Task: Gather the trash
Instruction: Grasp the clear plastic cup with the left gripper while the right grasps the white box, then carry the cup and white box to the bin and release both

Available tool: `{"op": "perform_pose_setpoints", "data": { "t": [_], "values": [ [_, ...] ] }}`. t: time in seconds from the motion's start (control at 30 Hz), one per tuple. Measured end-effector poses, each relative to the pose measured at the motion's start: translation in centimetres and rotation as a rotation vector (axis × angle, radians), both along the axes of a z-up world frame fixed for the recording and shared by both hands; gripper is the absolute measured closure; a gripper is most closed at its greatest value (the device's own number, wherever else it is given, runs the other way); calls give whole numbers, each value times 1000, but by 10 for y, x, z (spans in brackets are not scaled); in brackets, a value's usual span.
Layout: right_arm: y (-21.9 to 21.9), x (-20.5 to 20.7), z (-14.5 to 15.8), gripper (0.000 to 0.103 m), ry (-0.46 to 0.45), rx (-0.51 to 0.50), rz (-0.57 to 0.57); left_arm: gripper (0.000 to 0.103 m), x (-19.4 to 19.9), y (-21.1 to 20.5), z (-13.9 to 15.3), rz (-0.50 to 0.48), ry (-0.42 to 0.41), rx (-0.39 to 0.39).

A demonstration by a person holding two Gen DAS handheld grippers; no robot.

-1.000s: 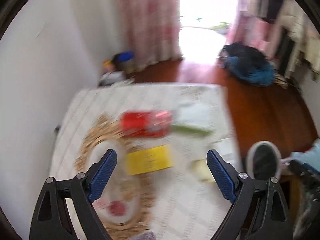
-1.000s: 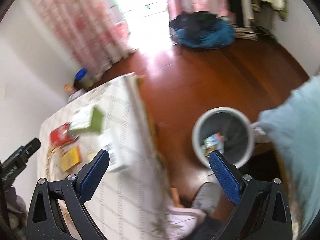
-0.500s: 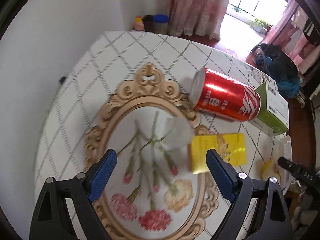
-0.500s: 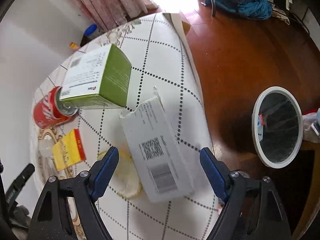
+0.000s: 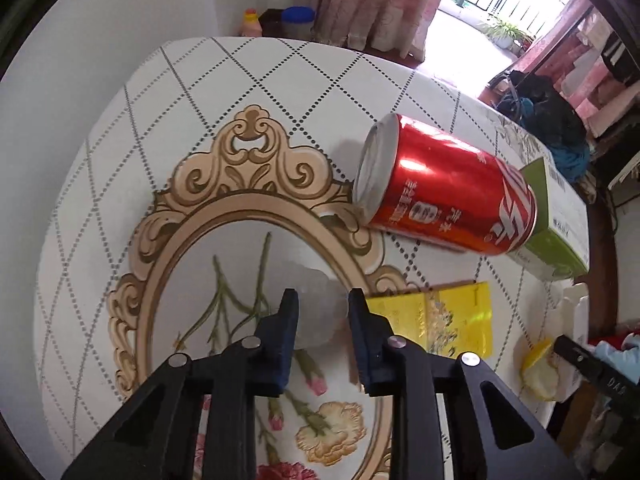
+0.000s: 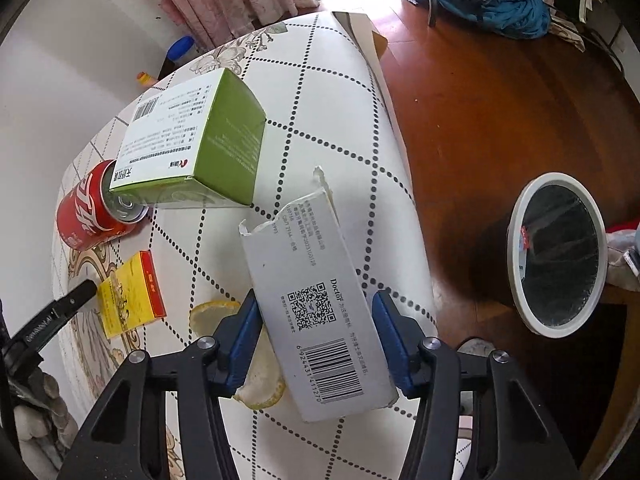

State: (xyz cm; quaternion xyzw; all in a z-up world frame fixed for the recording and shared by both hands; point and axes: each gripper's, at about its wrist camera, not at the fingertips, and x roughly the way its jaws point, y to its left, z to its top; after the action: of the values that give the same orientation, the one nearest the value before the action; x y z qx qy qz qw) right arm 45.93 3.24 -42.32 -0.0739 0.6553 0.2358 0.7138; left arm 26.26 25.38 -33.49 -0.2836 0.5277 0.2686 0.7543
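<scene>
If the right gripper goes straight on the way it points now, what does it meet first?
Most likely the torn white box, which already lies between the right gripper's jaws as they have been closing. Directly under it is the tablecloth. Whether the pads already touch the box is unclear.

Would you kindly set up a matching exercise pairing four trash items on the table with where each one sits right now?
Items:
1. red can
2. white torn box
3. crumpled clear plastic
4. yellow packet

Places:
A. between the right hand-held gripper's fingers
B. lying flat, beside the lemon peel
C. on its side, against the green box
D. between the left hand-held gripper's fingers

Pairs: 1-C, 2-A, 3-D, 4-B
</scene>
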Motion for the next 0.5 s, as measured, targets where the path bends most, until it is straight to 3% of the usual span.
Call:
{"op": "perform_pose_setpoints", "data": {
  "t": [0.27,0.5],
  "values": [
    [-26,-2,22,46,-17,22,-23,83,-46,-28,10,-10,9,67],
    [-53,-38,49,46,-22,81,-9,83,-90,-60,26,-19,-28,57]
  ]
}}
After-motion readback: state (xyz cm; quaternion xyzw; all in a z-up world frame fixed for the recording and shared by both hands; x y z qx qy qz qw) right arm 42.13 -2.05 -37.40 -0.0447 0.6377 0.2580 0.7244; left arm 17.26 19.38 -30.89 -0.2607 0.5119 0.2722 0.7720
